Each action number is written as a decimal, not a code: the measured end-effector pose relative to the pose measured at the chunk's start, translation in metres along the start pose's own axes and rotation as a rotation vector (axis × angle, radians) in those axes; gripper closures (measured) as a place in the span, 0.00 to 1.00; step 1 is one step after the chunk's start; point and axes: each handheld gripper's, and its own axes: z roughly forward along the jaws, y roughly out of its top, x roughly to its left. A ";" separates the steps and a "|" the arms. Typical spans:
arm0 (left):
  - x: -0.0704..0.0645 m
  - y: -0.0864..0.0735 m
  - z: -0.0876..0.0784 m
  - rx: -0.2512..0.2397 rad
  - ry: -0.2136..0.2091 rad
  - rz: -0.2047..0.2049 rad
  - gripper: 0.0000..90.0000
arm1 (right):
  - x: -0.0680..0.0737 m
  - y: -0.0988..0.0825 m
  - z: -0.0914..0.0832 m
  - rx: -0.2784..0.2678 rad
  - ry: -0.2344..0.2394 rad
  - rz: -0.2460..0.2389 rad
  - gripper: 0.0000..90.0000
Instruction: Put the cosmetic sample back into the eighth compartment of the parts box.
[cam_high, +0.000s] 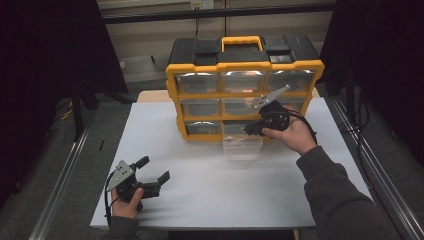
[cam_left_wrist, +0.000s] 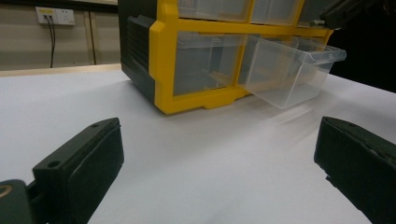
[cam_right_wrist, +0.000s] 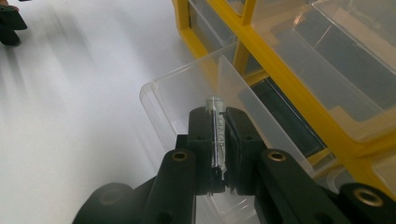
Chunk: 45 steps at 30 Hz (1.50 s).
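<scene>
A yellow and black drawer organizer (cam_high: 172, 100) stands at the back of the white table. Its bottom middle clear drawer (cam_high: 242, 146) is pulled out and tips down toward the table. My right gripper (cam_high: 248, 130) hovers just over that drawer. In the right gripper view my right gripper (cam_right_wrist: 217, 116) is shut on a small clear tube (cam_right_wrist: 215, 133), which pokes out above the open drawer (cam_right_wrist: 187, 88). My left gripper (cam_high: 155, 168) rests open at the front left of the table, pointed at the organizer (cam_left_wrist: 163, 60) and the drawer (cam_left_wrist: 289, 70), with nothing between its fingers.
The white table (cam_high: 215, 190) reaches from the organizer to the front edge. The other clear drawers (cam_high: 200, 82) sit pushed in. Metal rails (cam_high: 65, 165) run along both sides of the table. A wall socket (cam_left_wrist: 55, 15) sits on the far wall.
</scene>
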 end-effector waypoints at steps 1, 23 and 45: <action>0.000 0.000 0.000 -0.005 0.009 -0.008 0.02 | -0.001 0.000 0.000 0.002 0.002 -0.002 0.90; 0.001 0.000 0.000 -0.003 0.000 -0.001 0.02 | -0.003 0.000 0.011 0.022 -0.011 0.002 0.90; 0.001 0.000 0.000 -0.005 0.000 -0.002 0.02 | -0.005 0.000 0.019 0.024 -0.024 -0.021 0.90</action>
